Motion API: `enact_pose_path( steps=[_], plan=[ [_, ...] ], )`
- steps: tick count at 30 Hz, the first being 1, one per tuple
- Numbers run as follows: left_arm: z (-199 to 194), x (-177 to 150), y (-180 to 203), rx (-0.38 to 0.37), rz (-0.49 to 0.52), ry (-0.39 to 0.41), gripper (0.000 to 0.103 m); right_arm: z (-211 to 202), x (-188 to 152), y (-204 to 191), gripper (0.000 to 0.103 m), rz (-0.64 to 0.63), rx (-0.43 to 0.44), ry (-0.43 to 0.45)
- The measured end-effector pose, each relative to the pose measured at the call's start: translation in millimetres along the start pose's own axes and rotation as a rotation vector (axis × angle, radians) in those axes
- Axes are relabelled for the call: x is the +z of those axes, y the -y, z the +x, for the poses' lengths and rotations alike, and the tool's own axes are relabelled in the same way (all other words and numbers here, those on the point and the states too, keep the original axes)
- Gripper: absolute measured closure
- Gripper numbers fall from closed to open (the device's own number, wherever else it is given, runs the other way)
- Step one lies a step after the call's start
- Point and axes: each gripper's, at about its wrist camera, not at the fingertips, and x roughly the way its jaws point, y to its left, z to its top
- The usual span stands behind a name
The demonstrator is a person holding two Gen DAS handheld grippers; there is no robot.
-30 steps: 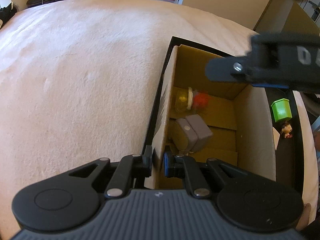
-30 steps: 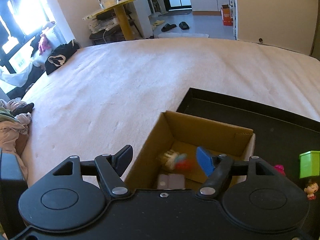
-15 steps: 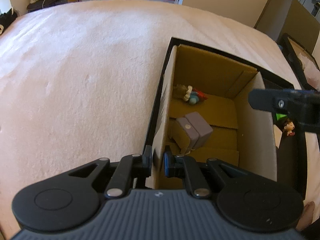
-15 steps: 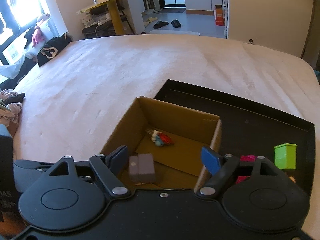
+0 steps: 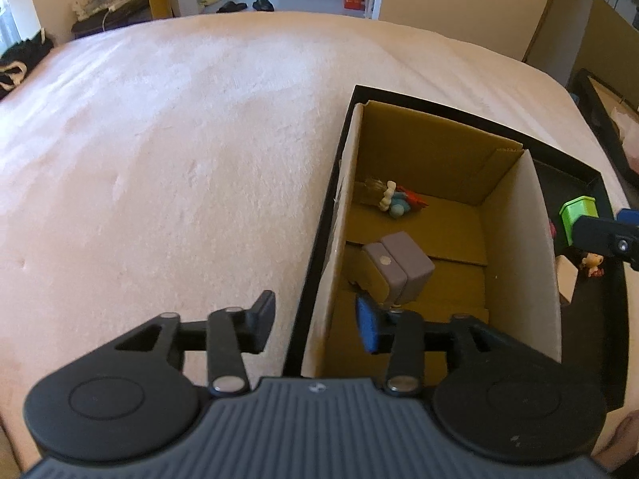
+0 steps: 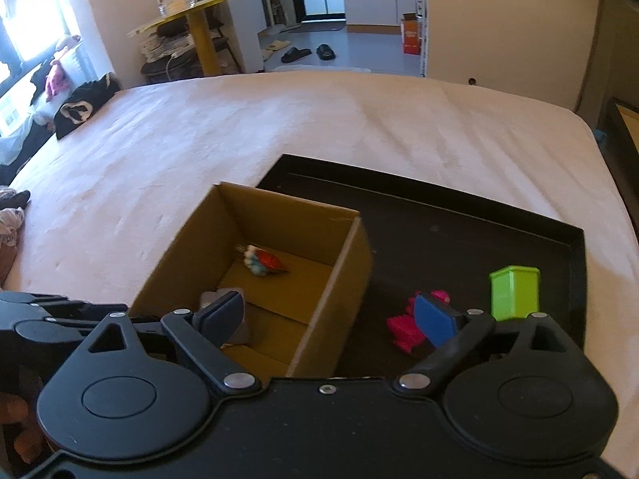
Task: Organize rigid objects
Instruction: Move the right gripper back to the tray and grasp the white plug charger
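An open cardboard box [image 5: 515, 239] [image 6: 351, 263] stands at the left end of a black tray [image 5: 579, 167] [image 6: 479, 215] on the bed. Inside lie a grey block [image 5: 403, 267] and a small colourful toy figure [image 5: 395, 199] [image 6: 263, 261]. My left gripper [image 5: 315, 325] straddles the box's left wall; its jaws are opening and the pads stand off the cardboard. My right gripper [image 6: 329, 319] hovers over the box's right wall, jaws opening, nothing held. On the tray sit a green block [image 6: 515, 293] [image 5: 581, 213], a pink toy [image 6: 407, 327] and a small figurine [image 5: 591, 263].
The tray lies near the right edge of a wide pink bed cover [image 5: 179, 159]. A yellow table [image 6: 199, 12] with a glass jar, clothes and slippers are on the floor beyond the bed. A framed board [image 5: 607, 111] leans at the far right.
My left gripper has let go of the box's left wall and spread its jaws. My right gripper has moved right, from over the box towards the tray, widening. The colourful toy has settled in the box.
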Motion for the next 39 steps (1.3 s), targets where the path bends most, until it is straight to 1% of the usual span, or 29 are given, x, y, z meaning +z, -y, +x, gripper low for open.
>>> enact_pose_path(
  steps=[5, 13, 17, 20, 25, 30, 32, 34, 39],
  plan=[
    [-2, -1, 7, 0.025, 0.026, 0.002, 0.052, -4, -10, 22, 0.010, 0.032, -0.008, 0.002],
    [-3, 1, 17, 0.080, 0.045, -0.003, 0.049, -11, -22, 52, 0.010, 0.059, 0.000, 0.005],
    [-2, 2, 14, 0.098, 0.016, -0.010, 0.048, -8, -27, 68, 0.010, 0.070, -0.016, -0.002],
    [-3, 2, 13, 0.097, 0.010, -0.009, 0.048, -2, -33, 84, 0.011, 0.111, -0.022, -0.014],
    [-5, 0, 16, 0.113, 0.023, 0.002, 0.048, 12, -45, 102, 0.017, 0.160, -0.037, -0.056],
    [-2, 2, 16, 0.133, 0.024, -0.013, 0.048, 24, -56, 114, 0.017, 0.181, -0.043, -0.111],
    [-2, 2, 15, 0.133, 0.020, -0.009, 0.048, 29, -57, 117, 0.017, 0.199, -0.054, -0.122],
    [-1, 2, 15, 0.136, 0.020, -0.007, 0.048, 34, -58, 119, 0.017, 0.216, -0.048, -0.132],
    [2, 2, 14, 0.138, 0.012, -0.016, 0.048, 51, -55, 118, 0.017, 0.220, -0.072, -0.130]
  ],
)
